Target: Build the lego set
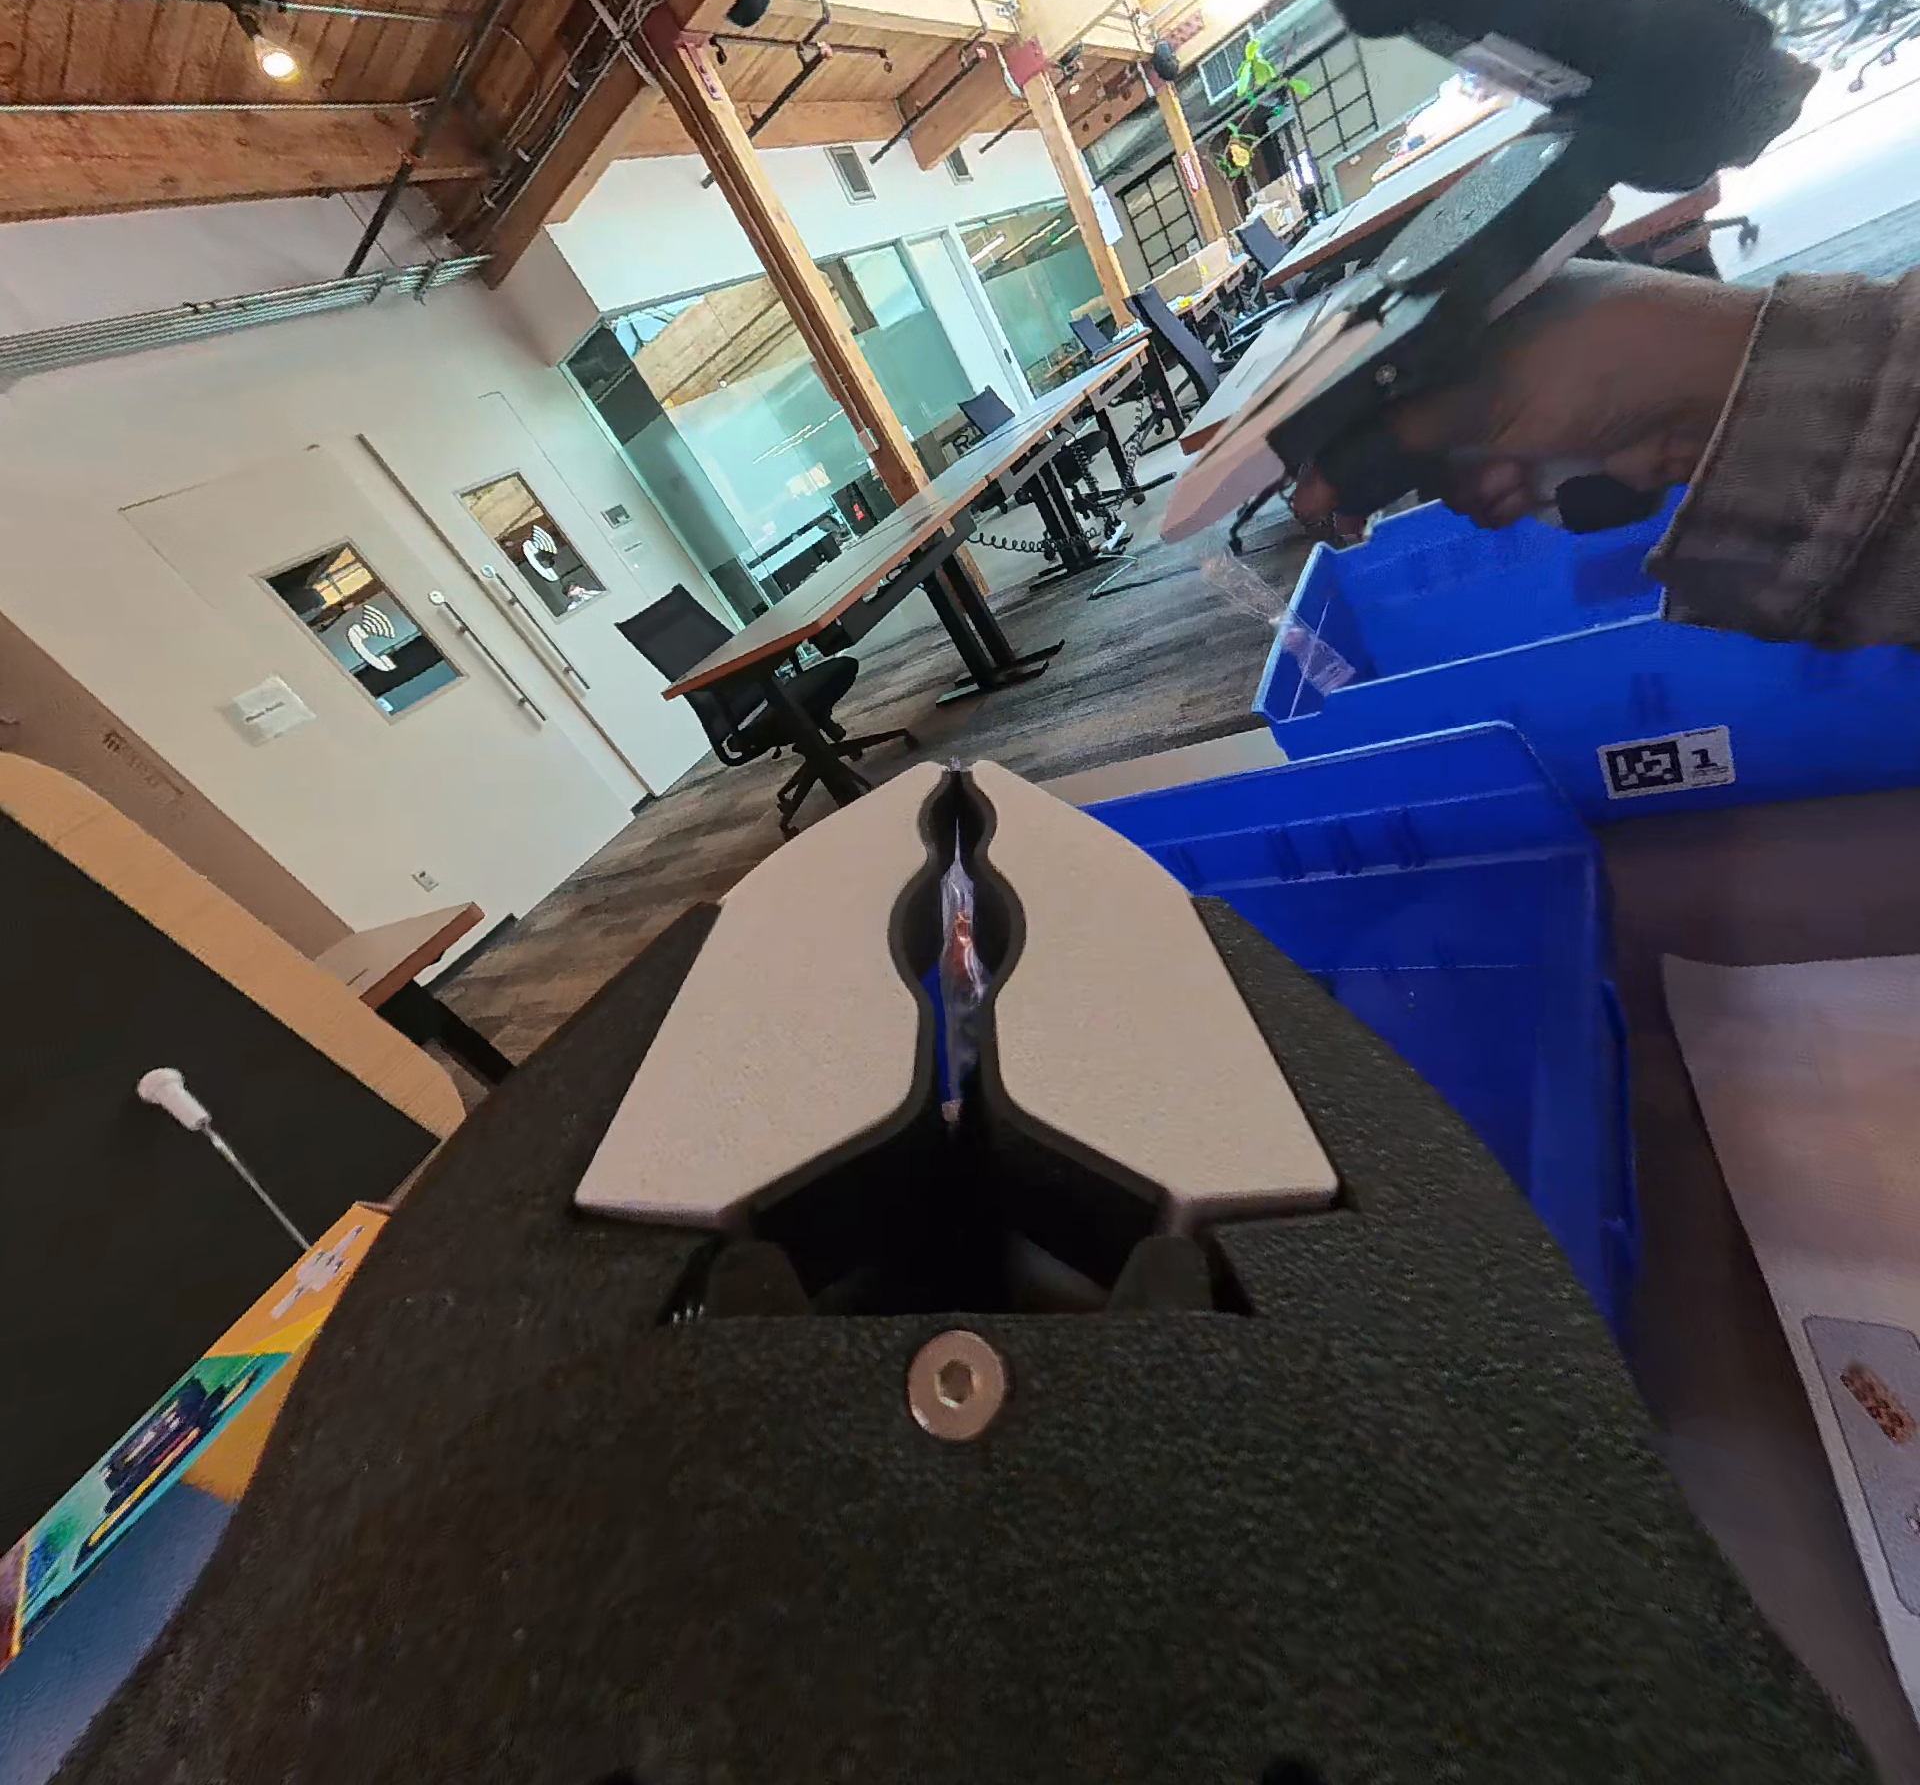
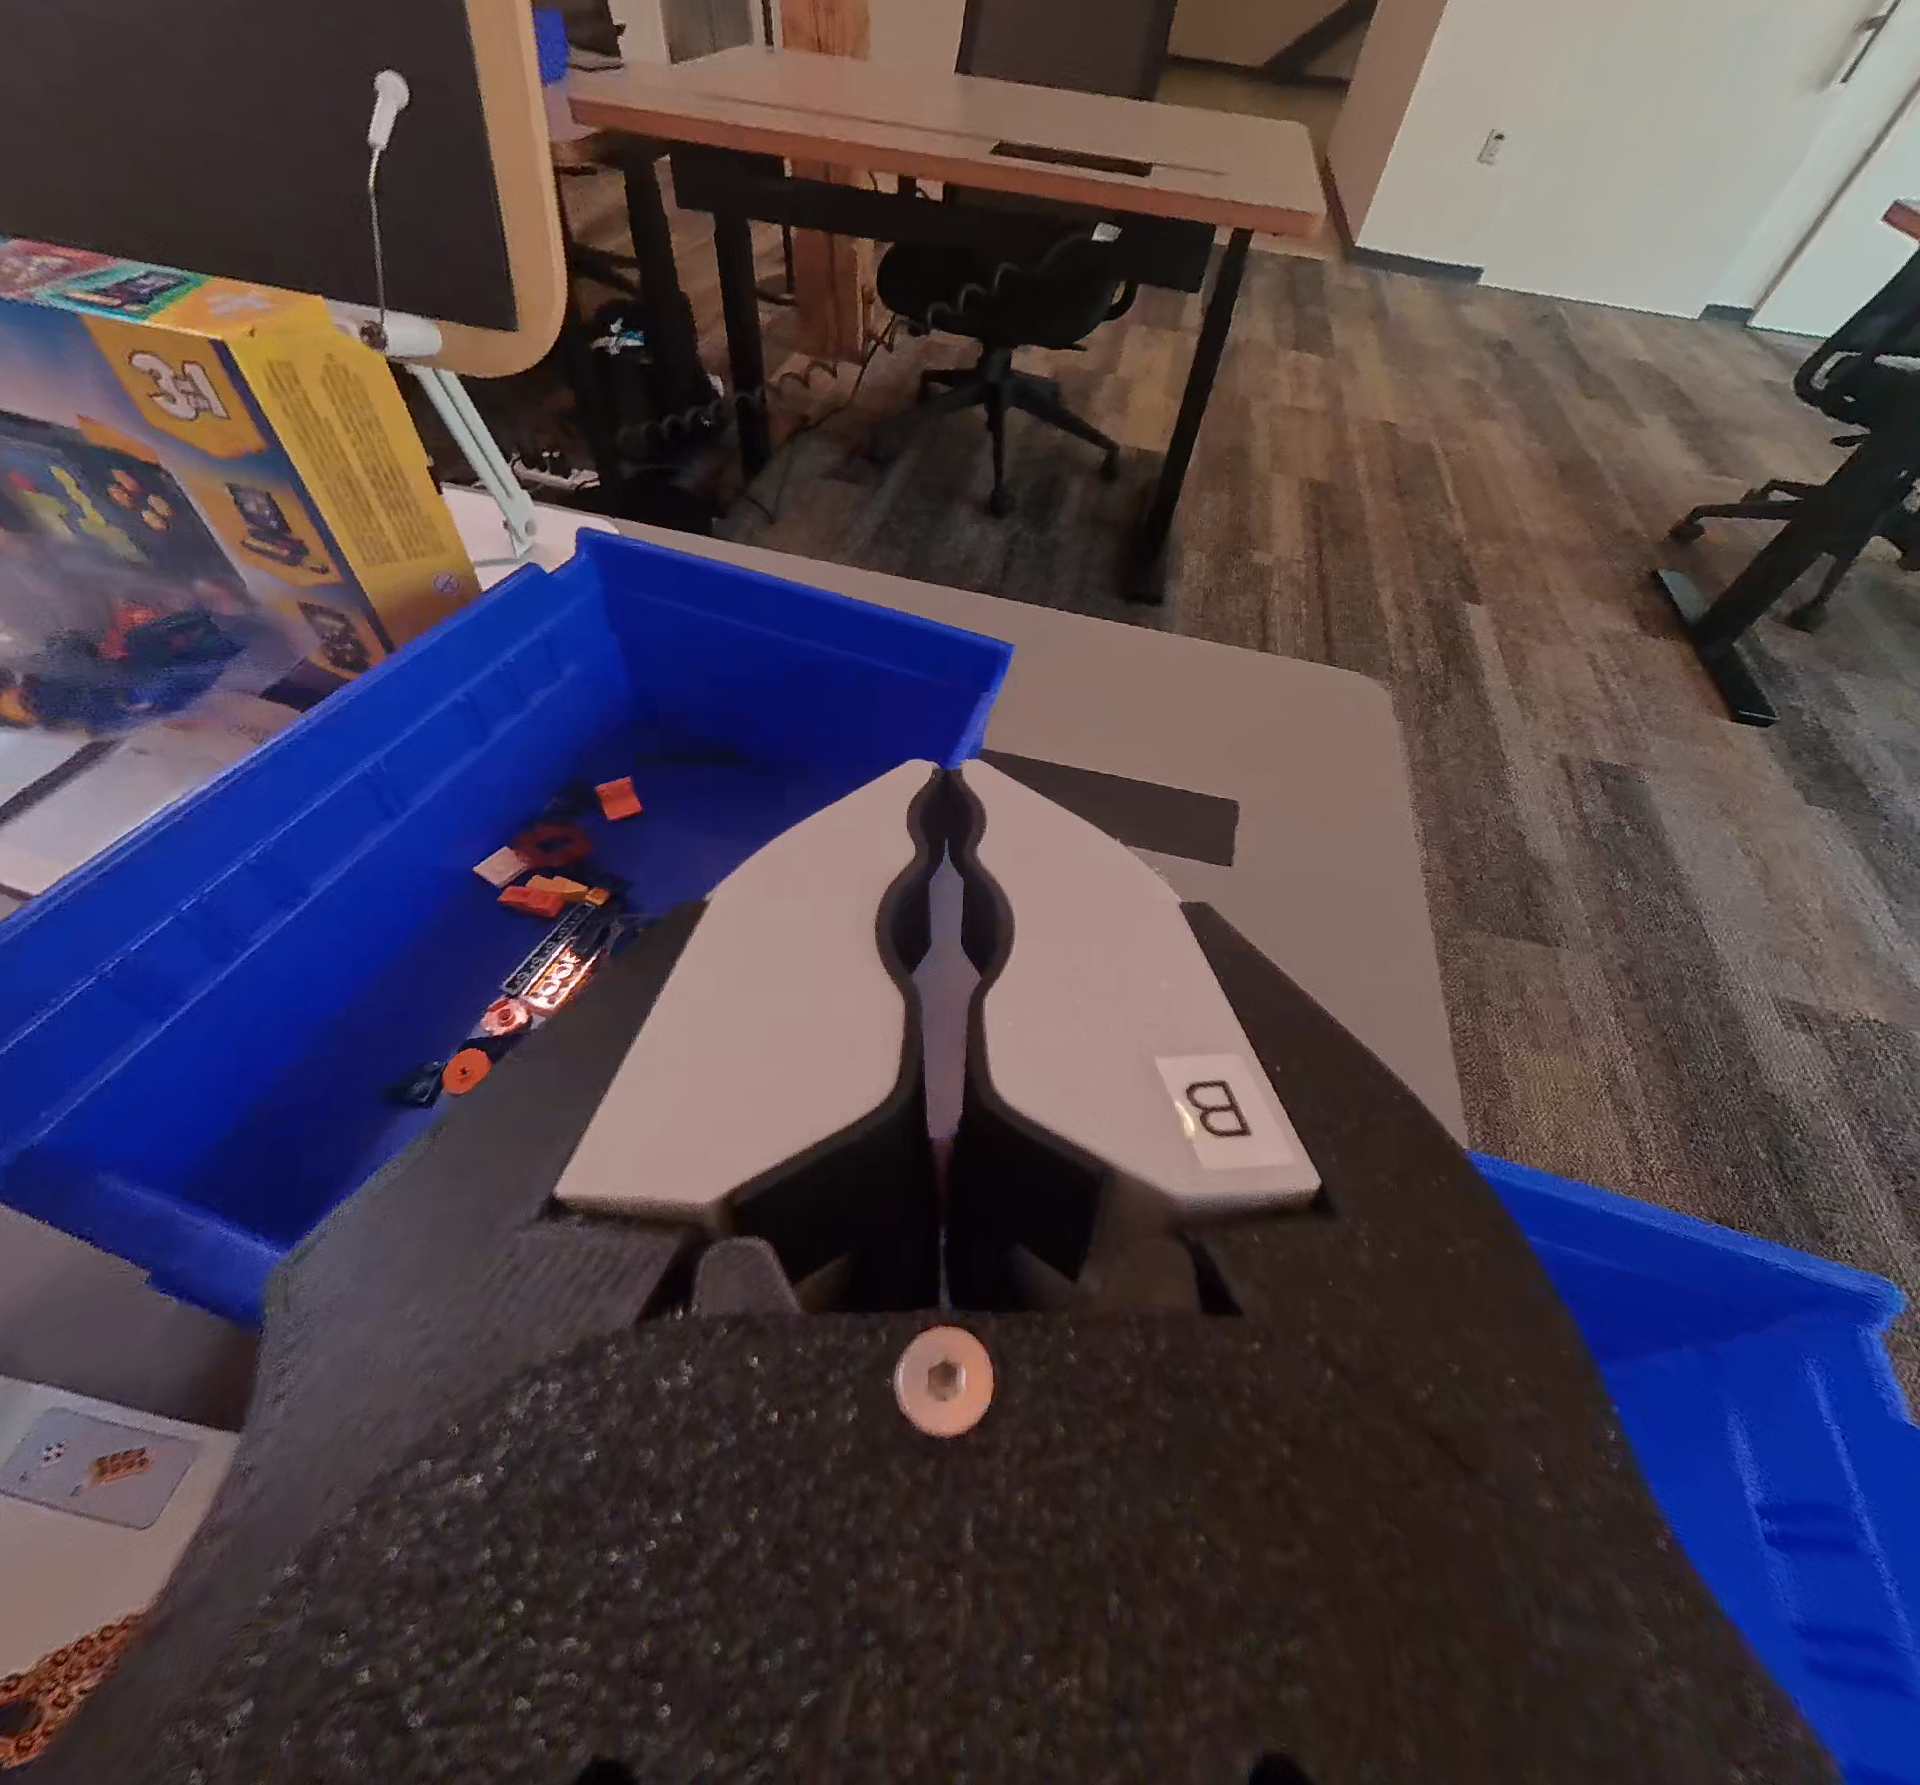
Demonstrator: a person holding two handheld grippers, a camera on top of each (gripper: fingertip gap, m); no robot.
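My left gripper point(image 1: 952, 779) is shut on a clear plastic bag point(image 1: 958, 946) with reddish pieces inside. The bag stands edge-on in the slit between the fingers, and its rim pokes out at the tips. It is held up beside a blue bin point(image 1: 1403, 914). My right gripper point(image 2: 943, 777) is shut, with a thin pale film showing in its slit. In the left wrist view, a hand holds the right gripper point(image 1: 1320, 488) over the far blue bin point(image 1: 1538, 686), and a clear plastic strip point(image 1: 1283, 618) hangs from its tips. Below it lies a blue bin point(image 2: 436, 727) with several orange and black bricks point(image 2: 540, 888).
A colourful toy box point(image 2: 239, 509) stands left of the bin, in front of a dark panel with a lamp arm point(image 2: 379, 208). A second blue bin point(image 2: 1714, 1423) is at the lower right. Black tape point(image 2: 1122, 816) marks the grey table. A printed sheet point(image 1: 1860, 1423) lies at the right. Some 20 cm of space lies between my two pairs of fingers.
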